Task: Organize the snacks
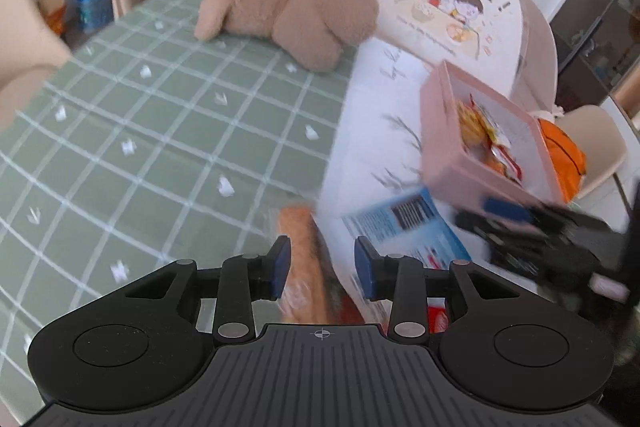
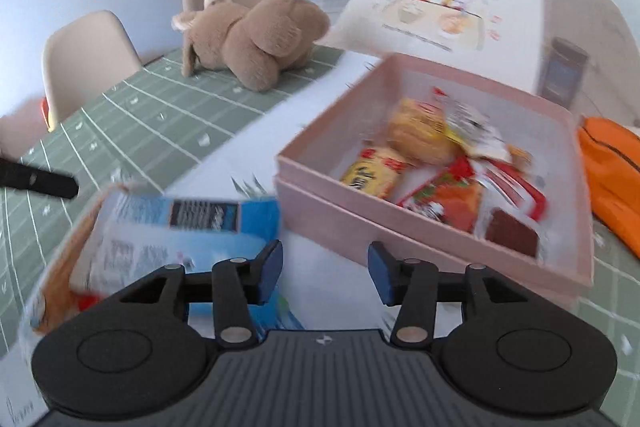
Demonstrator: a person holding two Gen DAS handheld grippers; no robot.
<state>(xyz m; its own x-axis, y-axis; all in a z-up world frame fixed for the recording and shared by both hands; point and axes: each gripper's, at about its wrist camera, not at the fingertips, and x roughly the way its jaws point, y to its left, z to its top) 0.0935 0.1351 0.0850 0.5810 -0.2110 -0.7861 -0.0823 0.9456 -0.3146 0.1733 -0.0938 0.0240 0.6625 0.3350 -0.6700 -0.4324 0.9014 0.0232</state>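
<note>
**Next snack must go into the pink box**

The pink box (image 2: 436, 239) already holds several snacks. The blue packet (image 2: 188, 227) lies just beside it on the table. The right gripper (image 2: 324, 273) points down, jaws narrow and empty; it should grip the packet's edge squarely. The left gripper (image 1: 322, 269) straddles an orange snack (image 1: 302, 259); whether it pinches, I cannot tell.

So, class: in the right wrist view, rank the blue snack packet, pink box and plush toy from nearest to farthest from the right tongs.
1. Blue snack packet, just left.
2. Pink box, ahead right.
3. Plush toy, far back left.
</note>
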